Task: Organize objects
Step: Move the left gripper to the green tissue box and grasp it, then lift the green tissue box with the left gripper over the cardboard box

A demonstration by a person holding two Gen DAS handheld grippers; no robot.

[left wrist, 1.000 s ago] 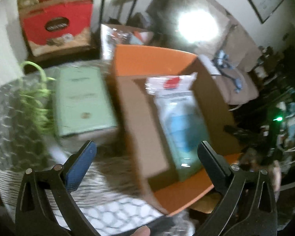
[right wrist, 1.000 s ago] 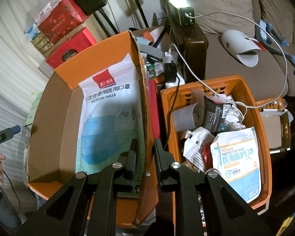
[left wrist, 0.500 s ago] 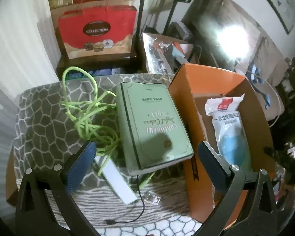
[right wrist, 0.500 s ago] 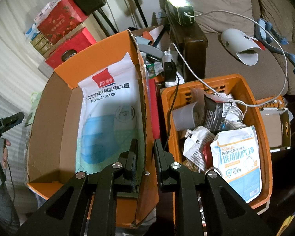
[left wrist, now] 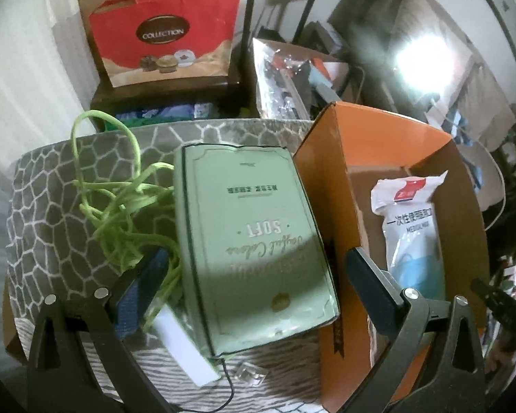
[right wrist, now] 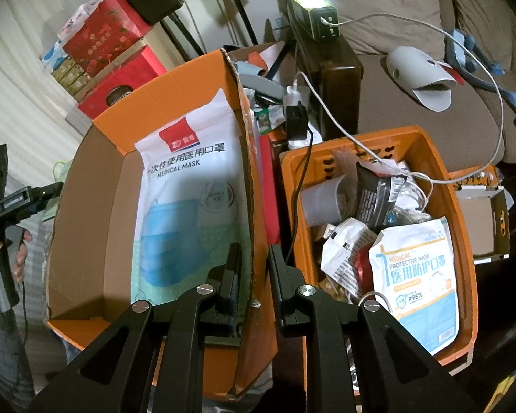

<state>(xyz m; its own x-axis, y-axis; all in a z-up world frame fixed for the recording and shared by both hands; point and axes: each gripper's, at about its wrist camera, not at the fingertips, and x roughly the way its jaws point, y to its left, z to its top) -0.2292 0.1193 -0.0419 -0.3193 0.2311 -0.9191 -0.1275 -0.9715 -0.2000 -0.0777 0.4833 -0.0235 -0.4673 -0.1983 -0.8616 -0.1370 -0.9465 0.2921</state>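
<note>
Your left gripper (left wrist: 254, 275) hangs spread wide above the pale green box (left wrist: 254, 241), one finger on each side of it and neither touching. The box is a flat rectangular carton with a dark edge line, faint script and the word "SOFT" printed upside down from your view. It lies on the grey cushion (left wrist: 51, 206) with the white crackle pattern, its right edge just beside the orange cardboard box (left wrist: 330, 172). A tangle of lime green cord (left wrist: 120, 206) sits against its left side, and a white slab (left wrist: 185, 354) pokes out from under its near corner, along with a thin black wire (left wrist: 228, 385).

Your right gripper (right wrist: 254, 275) is clenched on the right wall of the orange cardboard box (right wrist: 254, 206), one finger inside and one outside. Inside lies a white bag of medical masks (right wrist: 189, 206) with a red logo and a blue mask picture, flat on the floor of the box and leaning up its far wall. To the right stands an orange plastic basket (right wrist: 464, 241), filled with wrappers, a grey cup (right wrist: 321, 203) and a second mask pack (right wrist: 416, 275); what lies deeper is probably more packaging, though the heap is too jumbled to tell.
</note>
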